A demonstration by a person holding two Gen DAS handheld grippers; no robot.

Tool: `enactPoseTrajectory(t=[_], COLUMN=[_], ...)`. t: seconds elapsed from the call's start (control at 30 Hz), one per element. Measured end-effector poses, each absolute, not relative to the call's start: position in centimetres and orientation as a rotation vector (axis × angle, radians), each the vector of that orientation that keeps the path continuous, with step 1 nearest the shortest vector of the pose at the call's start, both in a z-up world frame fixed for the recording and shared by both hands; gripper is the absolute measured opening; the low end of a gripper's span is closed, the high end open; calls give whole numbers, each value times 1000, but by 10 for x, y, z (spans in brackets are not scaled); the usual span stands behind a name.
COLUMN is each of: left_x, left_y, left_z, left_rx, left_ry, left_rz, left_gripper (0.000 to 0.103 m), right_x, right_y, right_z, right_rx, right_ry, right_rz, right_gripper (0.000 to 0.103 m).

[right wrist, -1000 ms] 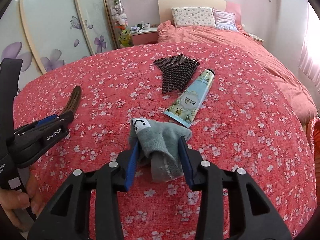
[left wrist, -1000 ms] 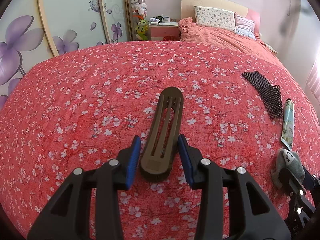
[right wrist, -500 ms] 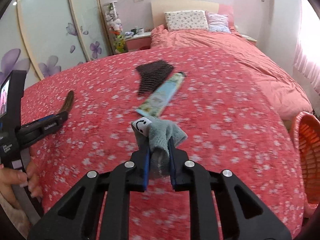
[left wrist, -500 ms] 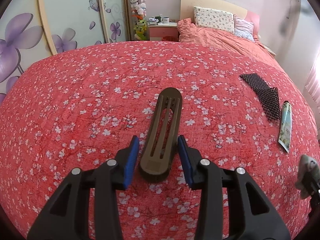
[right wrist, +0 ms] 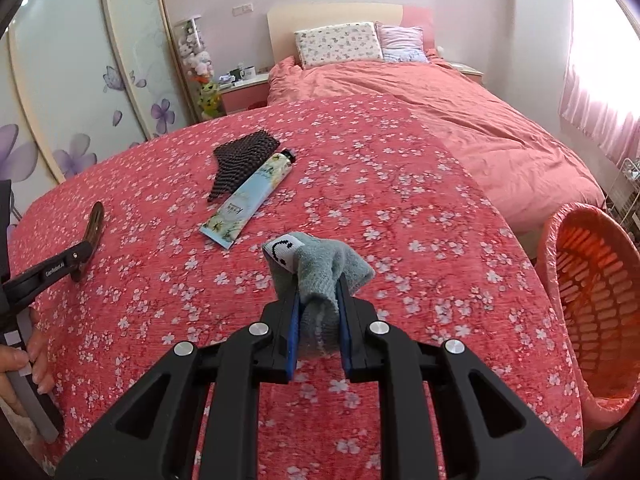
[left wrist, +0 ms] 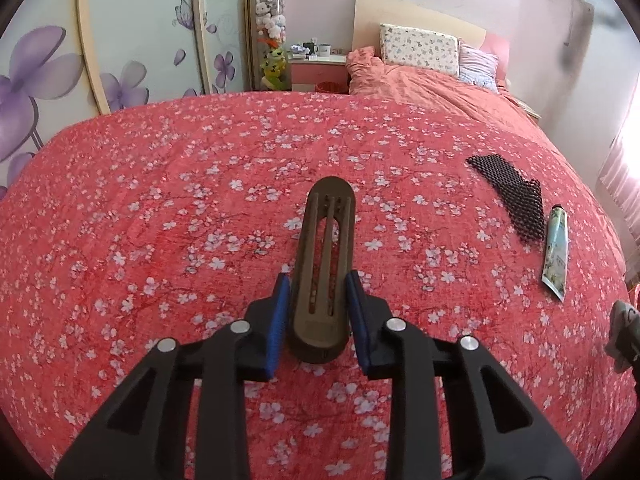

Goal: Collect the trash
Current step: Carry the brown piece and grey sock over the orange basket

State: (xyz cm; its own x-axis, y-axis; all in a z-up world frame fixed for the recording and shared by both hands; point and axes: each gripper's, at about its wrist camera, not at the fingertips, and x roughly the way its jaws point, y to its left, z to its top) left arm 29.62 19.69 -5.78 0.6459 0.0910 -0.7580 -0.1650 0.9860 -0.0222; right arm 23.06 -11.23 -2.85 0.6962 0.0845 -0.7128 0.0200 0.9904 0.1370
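A brown slotted hair clip [left wrist: 326, 248] lies on the red flowered bedspread [left wrist: 160, 220]. My left gripper [left wrist: 318, 304] straddles its near end; the jaws are closing and the blue pads sit against its two sides. The right gripper [right wrist: 318, 300] is shut on a grey sock [right wrist: 320, 268] with a smiley face, held above the bedspread. A hand-cream tube [right wrist: 250, 200] and a black mesh piece [right wrist: 240, 160] lie further back, touching each other. The left gripper [right wrist: 86, 256] and the clip [right wrist: 95, 224] also show at the left edge of the right wrist view.
An orange slatted basket [right wrist: 592, 300] stands beside the bed at the right. A pink duvet [right wrist: 460, 120] and pillows [right wrist: 340, 42] fill the far half of the bed. A person's hand [right wrist: 24, 364] holds the left gripper's handle. Wardrobe doors [left wrist: 120, 40] stand on the left.
The right gripper closed on the grey sock, lifted it and carried it right, bringing the orange basket into view. The left gripper's pads narrowed onto the brown clip.
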Motion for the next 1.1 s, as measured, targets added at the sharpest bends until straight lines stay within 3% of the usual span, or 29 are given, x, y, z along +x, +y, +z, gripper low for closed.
enactPoseTrajectory(t=[0.27, 0.5, 1.1], left_x=[303, 296, 234], left_y=[186, 182, 61], left_z=[-62, -54, 30], left_rx=[-34, -34, -15], left_ry=[891, 858, 706], left_rz=[189, 157, -107], left_gripper=[33, 29, 29], right_x=[230, 221, 166], right_y=[-120, -135, -201], right_z=[-31, -20, 31], right_rx=[178, 187, 234], right_ry=[807, 766, 599], right_rz=[44, 39, -44], right_gripper=[16, 16, 16])
